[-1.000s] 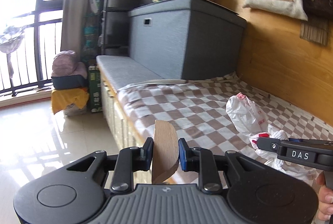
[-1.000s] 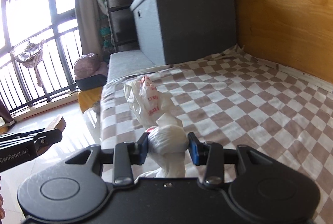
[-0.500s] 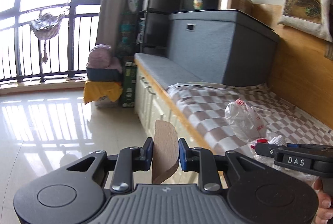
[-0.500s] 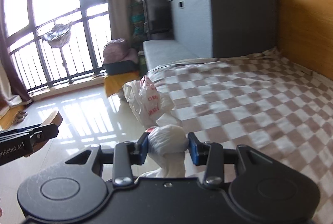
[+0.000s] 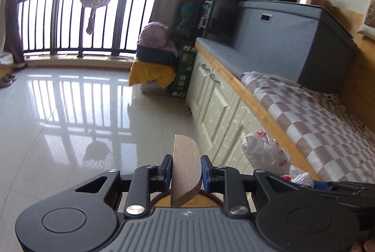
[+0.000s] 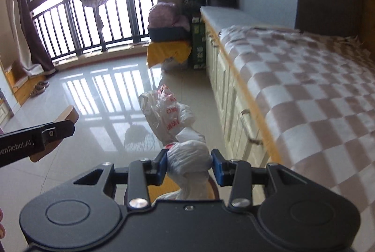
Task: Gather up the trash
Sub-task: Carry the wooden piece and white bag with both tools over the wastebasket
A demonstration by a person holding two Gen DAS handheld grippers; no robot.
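Two items are in our grip at this stage: our left gripper (image 5: pixel 185 171) is clamped on a flat wooden piece with a rounded end (image 5: pixel 186 170), and our right gripper (image 6: pixel 189 164) is clamped on the knotted neck of a white plastic bag with red print (image 6: pixel 171 116). Both are carried clear of the checkered bench cover (image 6: pixel 304 97), out over the glossy tiled floor (image 5: pixel 70 116) beside the bench cabinets (image 5: pixel 220 102). We judge pickup complete and disposal outstanding; no bin is visible in either view. Only the left wrist view shows a round yellow-brown surface with a dark rim (image 5: pixel 199 200) directly under the wooden piece; we cannot tell what it is. Only the right wrist view shows shoes (image 6: pixel 39 88) on the floor well away from the bench.
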